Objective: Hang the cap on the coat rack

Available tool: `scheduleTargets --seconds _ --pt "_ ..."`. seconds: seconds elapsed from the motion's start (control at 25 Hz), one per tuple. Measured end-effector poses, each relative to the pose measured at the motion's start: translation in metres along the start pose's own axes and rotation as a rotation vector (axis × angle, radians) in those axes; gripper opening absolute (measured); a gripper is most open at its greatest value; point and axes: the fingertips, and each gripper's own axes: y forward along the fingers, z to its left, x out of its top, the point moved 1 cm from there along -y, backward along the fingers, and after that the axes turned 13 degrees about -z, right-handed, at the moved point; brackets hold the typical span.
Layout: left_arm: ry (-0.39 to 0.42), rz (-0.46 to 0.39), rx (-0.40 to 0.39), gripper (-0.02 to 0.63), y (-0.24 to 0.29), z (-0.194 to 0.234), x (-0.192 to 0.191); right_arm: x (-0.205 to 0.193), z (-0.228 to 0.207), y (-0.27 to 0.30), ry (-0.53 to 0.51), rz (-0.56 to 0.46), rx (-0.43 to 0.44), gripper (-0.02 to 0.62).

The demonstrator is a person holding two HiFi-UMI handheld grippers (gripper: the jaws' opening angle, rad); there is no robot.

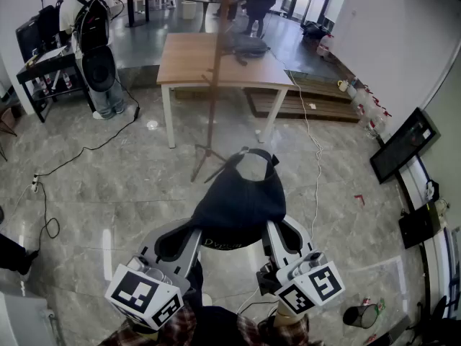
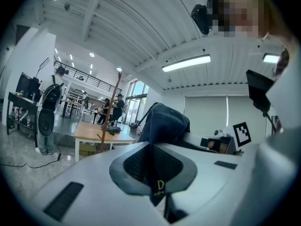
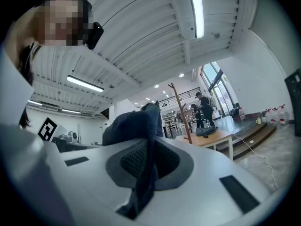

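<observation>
A dark navy cap (image 1: 241,200) hangs in the air in front of me, held by its lower edge from both sides. My left gripper (image 1: 189,240) is shut on the cap's left edge; in the left gripper view the cloth (image 2: 164,121) is pinched between the jaws of that gripper (image 2: 153,173). On the cap's right edge my right gripper (image 1: 277,236) is shut as well, and the cloth (image 3: 134,126) runs down through its jaws (image 3: 148,166). The wooden coat rack (image 1: 212,85) stands on the floor beyond the cap, in front of the table. Its pole also shows in both gripper views (image 2: 110,109) (image 3: 181,109).
A wooden table (image 1: 194,63) with a dark bag (image 1: 248,47) on it stands behind the rack. A person with a backpack (image 1: 94,27) stands at the far left by a black desk. Cables cross the tiled floor (image 1: 86,146). A flat screen (image 1: 403,146) leans at the right wall.
</observation>
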Motion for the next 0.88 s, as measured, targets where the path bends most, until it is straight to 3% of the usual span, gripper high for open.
scheduleTargets --seconds 0.16,0.88 --pt "0.001 -0.004 -0.004 0.021 0.019 0.011 -0.019 -0.016 -0.021 0.009 -0.004 -0.003 -0.002 0.016" --pt "-0.015 0.000 -0.097 0.021 0.203 0.166 0.007 -0.035 -0.129 0.213 -0.058 0.007 -0.084 0.017"
